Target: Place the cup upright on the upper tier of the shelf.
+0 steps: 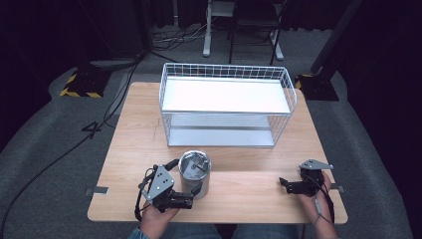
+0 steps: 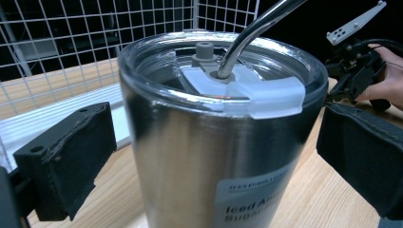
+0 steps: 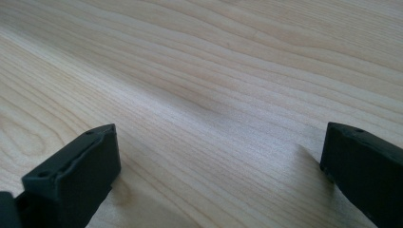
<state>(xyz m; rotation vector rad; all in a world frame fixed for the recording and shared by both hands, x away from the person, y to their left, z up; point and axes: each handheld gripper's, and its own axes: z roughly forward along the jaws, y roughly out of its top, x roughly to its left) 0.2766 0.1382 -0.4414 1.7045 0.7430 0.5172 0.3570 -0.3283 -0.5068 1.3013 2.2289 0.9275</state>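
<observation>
Steel, lidded tumbler with a bent metal straw (image 1: 194, 175) stands upright on my wooden table (image 1: 239, 159), between my left gripper's (image 1: 191, 195) parted jaws; my right gripper (image 1: 282, 182) gapes, holding nothing.

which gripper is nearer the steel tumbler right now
Left. The left gripper is at the steel tumbler, its open jaws on either side of it and not yet closed. The right gripper sits well off to the right over the bare table.
</observation>
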